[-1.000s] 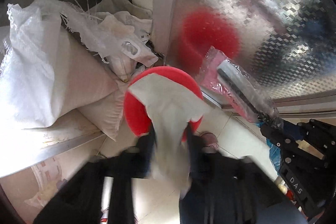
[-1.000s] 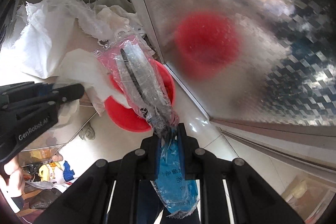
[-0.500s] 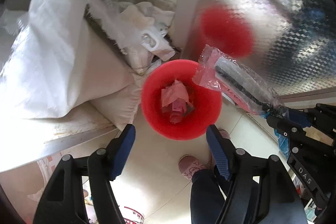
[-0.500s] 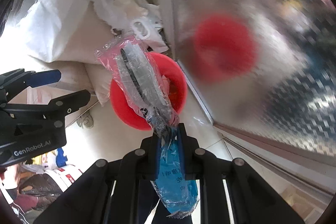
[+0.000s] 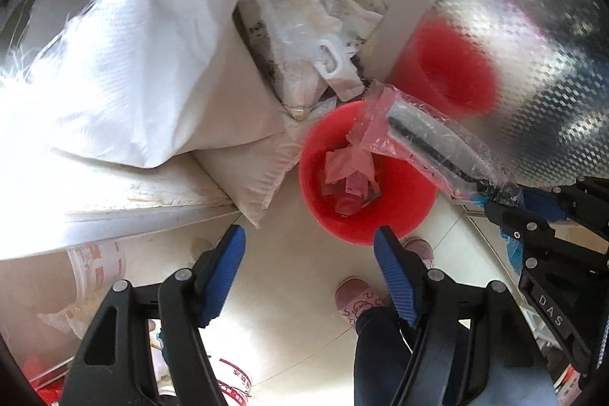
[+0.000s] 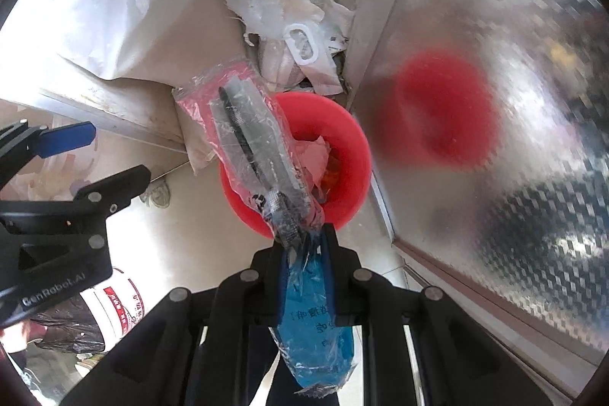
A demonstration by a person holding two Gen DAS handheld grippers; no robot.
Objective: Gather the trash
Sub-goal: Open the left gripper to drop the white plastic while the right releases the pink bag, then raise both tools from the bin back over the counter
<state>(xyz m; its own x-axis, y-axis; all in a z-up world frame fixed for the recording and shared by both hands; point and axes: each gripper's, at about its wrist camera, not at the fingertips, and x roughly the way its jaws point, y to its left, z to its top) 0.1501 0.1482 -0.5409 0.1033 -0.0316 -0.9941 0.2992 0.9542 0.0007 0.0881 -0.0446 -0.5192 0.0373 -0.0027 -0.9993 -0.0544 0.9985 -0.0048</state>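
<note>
Home storage corner: stacked white sacks, tiled floor, red bin.

Plastic packet hiding part of the red bin's contents, printing on packet unreadable

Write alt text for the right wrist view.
The right gripper is shut on a clear plastic wrapper above a red bin with pink trash inside; the left gripper, open, is at the left.

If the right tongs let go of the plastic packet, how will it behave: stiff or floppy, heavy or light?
Probably fairly stiff: the packet juts out from the right tongs without drooping. The crinkled film looks light and perhaps slippery. Its far end overhangs the red bucket, so it may drop in or catch the rim.
</note>
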